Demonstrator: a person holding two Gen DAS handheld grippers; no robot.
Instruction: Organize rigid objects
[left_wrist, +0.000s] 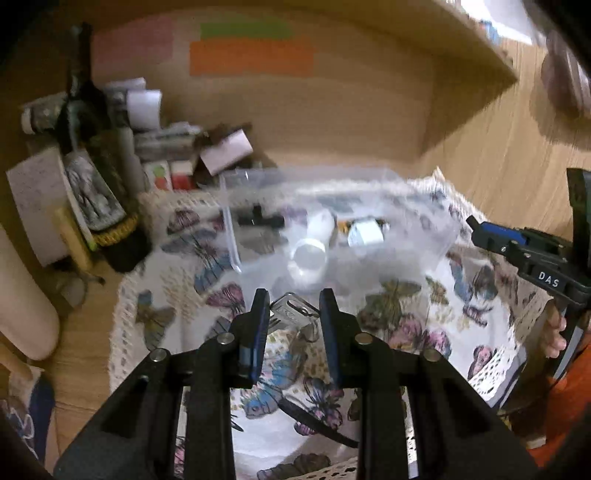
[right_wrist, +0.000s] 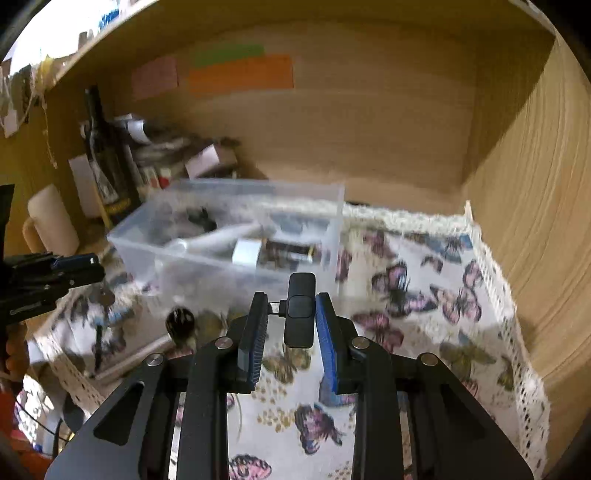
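A clear plastic box (left_wrist: 436, 229) stands on a butterfly-print cloth (left_wrist: 406, 325) and holds a white tube, a battery and small dark items. It also shows in the right wrist view (right_wrist: 332, 206). My left gripper (left_wrist: 293, 302) is open with a silver key (left_wrist: 291, 314) lying between its fingers on the cloth. My right gripper (right_wrist: 291, 306) has a small black rectangular device (right_wrist: 300, 310) between its jaws, held above the cloth in front of the box. The right gripper shows at the right in the left wrist view (left_wrist: 476, 225).
A dark bottle (left_wrist: 86, 122), boxes and papers crowd the back left of the wooden shelf. A beige mug (right_wrist: 51, 221) stands at the left. A small round dark object (right_wrist: 180, 321) lies on the cloth. Wooden walls close the back and right.
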